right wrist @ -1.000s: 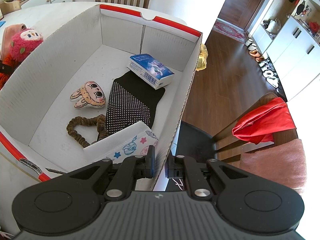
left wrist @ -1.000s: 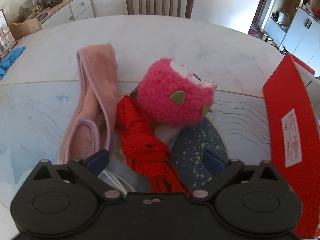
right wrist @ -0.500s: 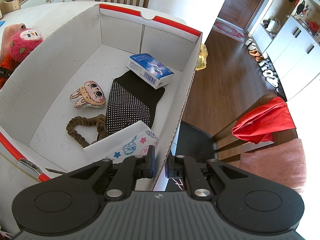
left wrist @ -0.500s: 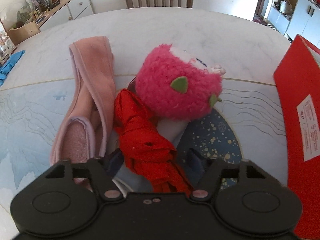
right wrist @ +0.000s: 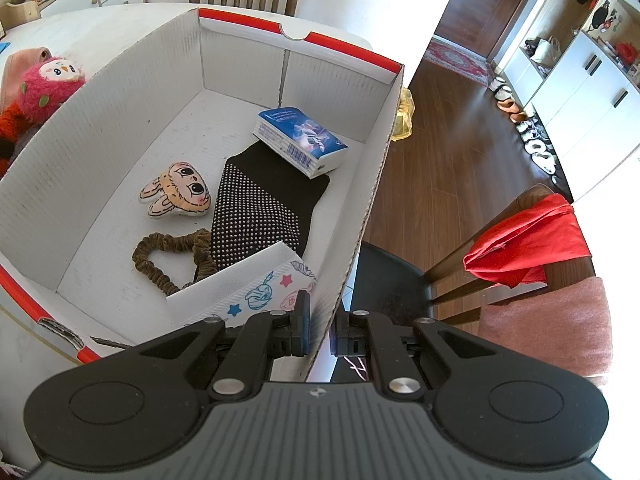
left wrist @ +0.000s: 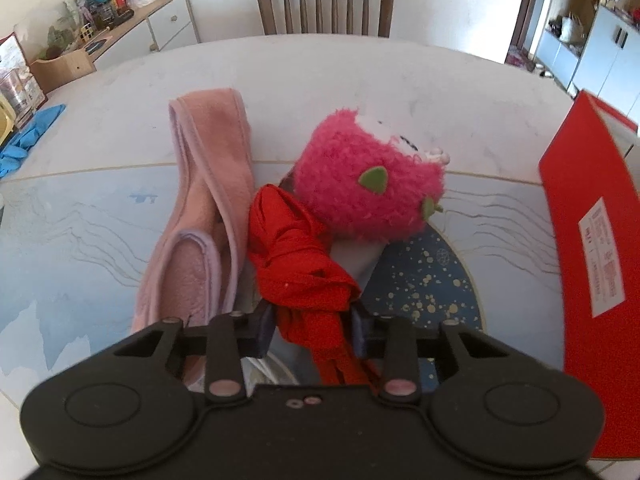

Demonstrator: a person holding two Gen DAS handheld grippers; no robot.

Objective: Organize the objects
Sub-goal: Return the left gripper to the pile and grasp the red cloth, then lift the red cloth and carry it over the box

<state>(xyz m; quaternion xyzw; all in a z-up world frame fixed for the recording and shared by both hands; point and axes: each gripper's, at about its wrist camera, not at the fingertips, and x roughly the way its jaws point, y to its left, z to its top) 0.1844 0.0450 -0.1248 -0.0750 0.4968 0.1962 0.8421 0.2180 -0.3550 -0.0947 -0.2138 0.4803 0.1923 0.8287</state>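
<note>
Low in the left view, the left gripper (left wrist: 314, 330) pinches the red cloth (left wrist: 298, 258) beside the plush (left wrist: 368, 188). The right gripper (right wrist: 319, 330) clamps the box (right wrist: 362, 220) wall. Lift the cloth straight up, clear of the plush, while steadying the box.

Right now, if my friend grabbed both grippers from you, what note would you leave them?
Left gripper: jaws closed on the red cloth, which lies on the table between the pink headband and pink plush toy.
Right gripper: jaws clamped on the box wall.
Done: bunny toy, black dotted sock, scrunchie and both tissue packs are inside.
Left: box the cloth, headband and plush.
</note>
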